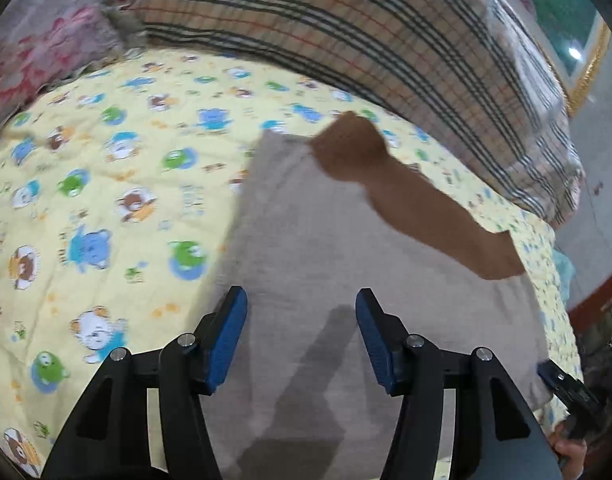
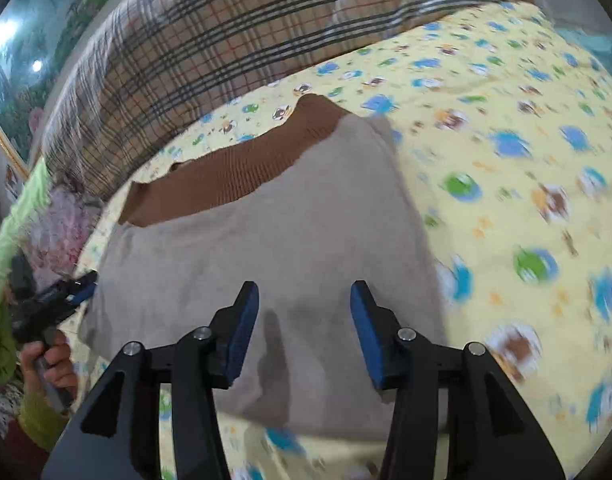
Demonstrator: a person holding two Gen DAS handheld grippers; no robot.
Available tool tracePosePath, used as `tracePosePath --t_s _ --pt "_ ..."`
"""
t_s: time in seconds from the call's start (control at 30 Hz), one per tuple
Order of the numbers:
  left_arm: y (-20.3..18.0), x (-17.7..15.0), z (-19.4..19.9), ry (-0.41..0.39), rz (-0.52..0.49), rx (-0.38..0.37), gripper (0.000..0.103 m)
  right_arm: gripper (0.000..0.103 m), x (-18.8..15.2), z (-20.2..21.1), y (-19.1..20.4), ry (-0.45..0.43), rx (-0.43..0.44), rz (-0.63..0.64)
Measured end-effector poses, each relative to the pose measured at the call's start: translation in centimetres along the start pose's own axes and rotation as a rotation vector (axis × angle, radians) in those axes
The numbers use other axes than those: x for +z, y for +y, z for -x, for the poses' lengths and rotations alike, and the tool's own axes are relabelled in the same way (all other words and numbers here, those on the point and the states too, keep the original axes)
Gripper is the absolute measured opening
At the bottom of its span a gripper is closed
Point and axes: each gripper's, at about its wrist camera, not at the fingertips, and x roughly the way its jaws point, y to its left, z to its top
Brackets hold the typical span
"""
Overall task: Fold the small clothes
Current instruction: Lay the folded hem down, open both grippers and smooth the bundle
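**Grey garment lying folded on the bed, both grippers spread above it**

Grey garment (image 1: 306,240) with a brown ribbed band (image 1: 426,208) is lying flat on the yellow cartoon-print bedsheet (image 1: 106,184), folded into a rough rectangle. Its brown band is running along the edge farthest from the cameras, the side nearest the plaid blanket (image 1: 366,32) that is heaped along the back of the bed. In the right wrist view the band's ribbing is showing clearly, with one end poking past the grey corner.

Over the garment's near edge, the left gripper (image 1: 302,320) is hovering with its blue pads (image 1: 226,340) standing apart; nothing is sitting between them and only grey cloth is showing through the gap. Its shadow is falling on the fabric just below.

The right gripper (image 2: 305,312) is likewise hanging above the garment's near part, fingers spread and empty, its dark shadow lying on the cloth between them. In that view the left gripper is showing at the garment's left edge, held by the person's hand (image 2: 56,364) in a green sleeve (image 2: 38,416).

A pink floral cloth (image 1: 46,48) is bunched beyond the sheet, beside the blanket's end. A framed landscape picture (image 2: 22,80) is hanging behind the blanket.
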Motion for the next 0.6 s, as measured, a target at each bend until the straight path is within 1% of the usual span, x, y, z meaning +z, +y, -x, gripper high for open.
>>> tracePosePath --t_s 0.07,0.1,0.13,0.17,0.2,0.23,0.27,0.33,0.37,0.4,0.5,0.6 --pt "0.5 0.0 -0.2 -0.004 -0.016 0.029 0.057 0.049 -0.6 1.1 -0.9 -0.015 -0.039 -0.009" --pt "0.8 -0.1 -0.4 -0.004 -0.022 0.072 0.064 0.049 -0.8 1.4 -1.4 -0.028 -0.074 -0.017" --pt "1.2 -0.2 -0.7 0.003 -0.020 0.126 0.076 0.049 -1.0 1.6 -1.8 -0.025 -0.102 -0.026" --pt "2.0 -0.5 -0.6 0.006 -0.002 0.145 0.076 0.049 -1.3 1.9 -2.5 -0.024 -0.084 -0.052" --pt "2.7 -0.9 -0.2 0.008 0.026 0.127 0.076 0.049 -1.5 2.2 -2.6 -0.036 -0.062 -0.073" --pt "3.4 -1.2 0.2 0.009 0.053 0.111 0.075 0.049 -1.6 2.6 -2.7 -0.046 -0.059 -0.084" --pt "3.8 -1.6 0.8 0.007 0.075 0.109 0.074 0.049 -1.7 2.8 -2.6 -0.049 -0.069 -0.082" --pt "4.3 -2.3 2.0 0.005 0.093 0.114 0.074 0.049 -1.8 3.6 -2.0 -0.077 -0.132 -0.071" --pt "4.5 -2.7 2.8 0.003 0.108 0.107 0.074 0.049 -2.0 4.0 -1.9 -0.098 -0.134 -0.074" --pt "4.5 -3.2 3.6 -0.001 0.122 0.096 0.074 0.049 -2.1 4.6 -1.8 -0.131 -0.090 -0.086" --pt "4.3 -4.5 5.5 0.005 0.161 0.064 0.074 0.050 -2.4 5.3 -1.0 -0.185 -0.016 -0.089" --pt "3.4 -6.1 7.2 0.007 0.181 0.037 0.074 0.050 -2.4 4.9 0.4 -0.198 0.048 -0.050"
